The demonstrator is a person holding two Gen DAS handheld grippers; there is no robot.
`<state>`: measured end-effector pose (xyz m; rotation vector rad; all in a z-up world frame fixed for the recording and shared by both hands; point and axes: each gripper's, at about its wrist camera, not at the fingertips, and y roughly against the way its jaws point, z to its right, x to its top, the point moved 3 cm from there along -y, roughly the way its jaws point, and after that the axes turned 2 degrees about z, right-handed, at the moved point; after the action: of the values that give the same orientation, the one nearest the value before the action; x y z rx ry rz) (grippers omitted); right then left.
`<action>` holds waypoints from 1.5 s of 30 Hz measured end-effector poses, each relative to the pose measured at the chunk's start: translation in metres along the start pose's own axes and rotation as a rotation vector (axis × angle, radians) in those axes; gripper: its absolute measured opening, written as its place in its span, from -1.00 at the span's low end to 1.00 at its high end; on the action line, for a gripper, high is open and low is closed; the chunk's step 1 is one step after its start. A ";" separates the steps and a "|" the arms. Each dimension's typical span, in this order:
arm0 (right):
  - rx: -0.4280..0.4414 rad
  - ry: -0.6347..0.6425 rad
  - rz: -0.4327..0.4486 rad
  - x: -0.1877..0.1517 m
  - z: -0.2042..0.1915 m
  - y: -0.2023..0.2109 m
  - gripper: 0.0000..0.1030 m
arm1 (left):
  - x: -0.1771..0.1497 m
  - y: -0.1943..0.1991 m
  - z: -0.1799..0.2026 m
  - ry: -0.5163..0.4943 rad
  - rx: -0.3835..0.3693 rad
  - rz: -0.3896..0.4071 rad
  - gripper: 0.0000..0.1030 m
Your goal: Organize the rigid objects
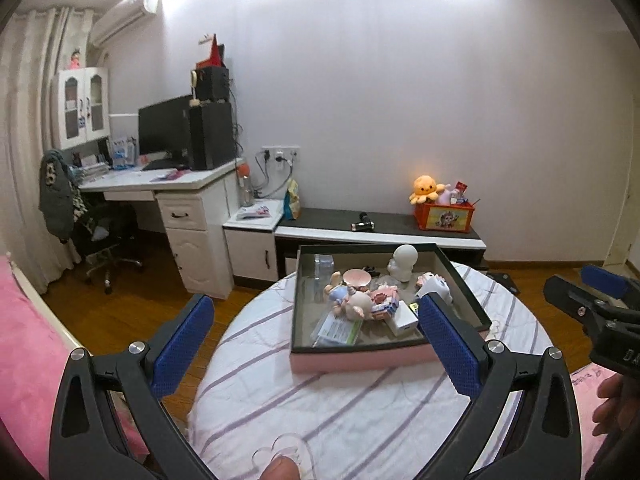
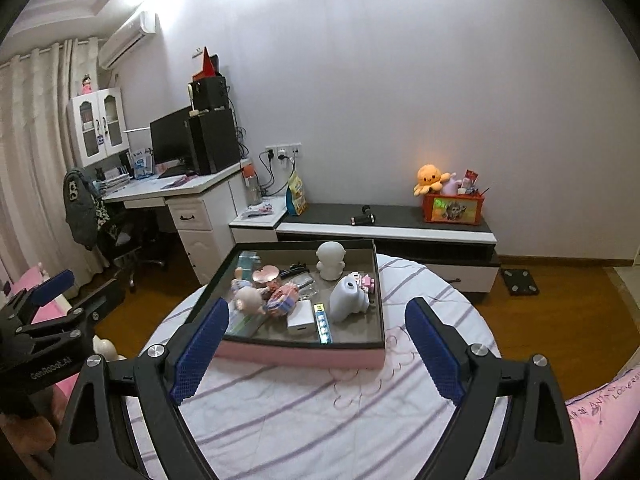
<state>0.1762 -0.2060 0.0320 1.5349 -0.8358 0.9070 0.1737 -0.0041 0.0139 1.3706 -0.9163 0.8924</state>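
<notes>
Toys in pink box (image 2: 304, 354), both tools (image 1: 316, 344) (image 2: 316, 350) empty, spread wide

Bright ceiling glare, fisheye-bent edges

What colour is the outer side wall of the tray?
Pink, under a dark rim; the tray shows this best in the right wrist view.

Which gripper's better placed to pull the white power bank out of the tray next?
Right, probably. In its view the white power bank lies unobstructed, near the tray's front edge. The left gripper's right finger overlaps it in its own view. Both grippers are open and empty, back from the tray.
</notes>
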 end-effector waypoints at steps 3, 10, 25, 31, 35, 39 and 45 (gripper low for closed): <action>-0.008 0.007 0.023 -0.006 -0.004 0.023 0.77 | -0.004 0.023 0.000 -0.005 0.012 0.020 1.00; -0.023 -0.005 0.051 -0.023 -0.007 0.068 0.77 | -0.013 0.075 0.005 0.003 -0.006 0.054 1.00; -0.061 -0.019 0.115 -0.042 -0.011 0.122 0.78 | -0.023 0.130 0.016 -0.006 -0.031 0.097 1.00; -0.065 -0.011 0.133 -0.042 -0.016 0.130 0.78 | -0.025 0.135 0.013 -0.001 -0.021 0.103 1.00; -0.059 -0.005 0.132 -0.042 -0.018 0.129 0.78 | -0.025 0.133 0.010 0.007 -0.014 0.098 1.00; -0.058 -0.004 0.131 -0.043 -0.017 0.127 0.78 | -0.026 0.132 0.009 0.009 -0.019 0.092 1.00; -0.058 -0.004 0.129 -0.043 -0.017 0.128 0.78 | -0.026 0.132 0.010 0.002 -0.028 0.093 1.00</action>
<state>0.0419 -0.2052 0.0520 1.4459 -0.9652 0.9653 0.0422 -0.0126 0.0418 1.3119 -0.9941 0.9474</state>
